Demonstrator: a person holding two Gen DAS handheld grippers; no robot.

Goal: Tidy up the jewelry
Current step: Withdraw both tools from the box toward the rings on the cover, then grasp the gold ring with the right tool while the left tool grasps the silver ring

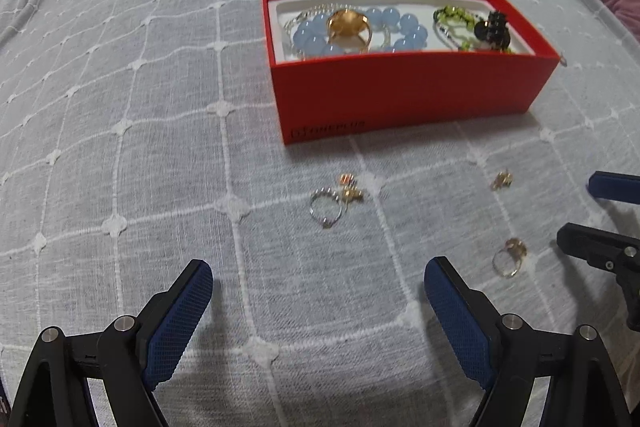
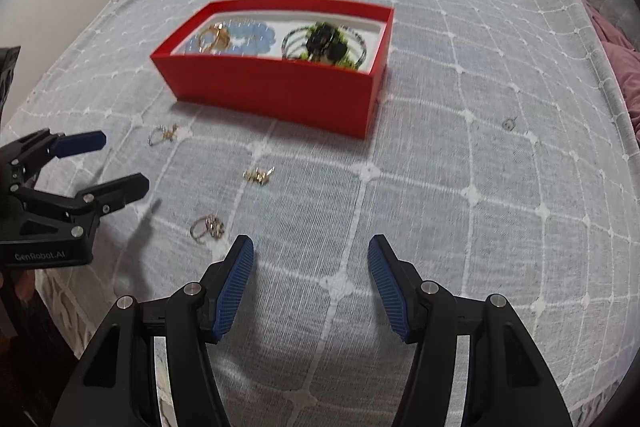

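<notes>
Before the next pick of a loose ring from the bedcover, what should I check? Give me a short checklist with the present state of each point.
1. Left gripper open and empty: ok, fingers spread wide, nothing between them.
2. Right gripper open and empty: ok.
3. Red box open to receive pieces: ok, no lid on it; blue beads and a gold piece already lie inside.
4. Loose pieces within view: ok, silver ring, small gold piece and gold ring lie on the bedcover.
5. Silver ring separate from the small gold bits beside it: cannot tell, they lie very close.
6. Grippers apart from each other: ok.
</notes>
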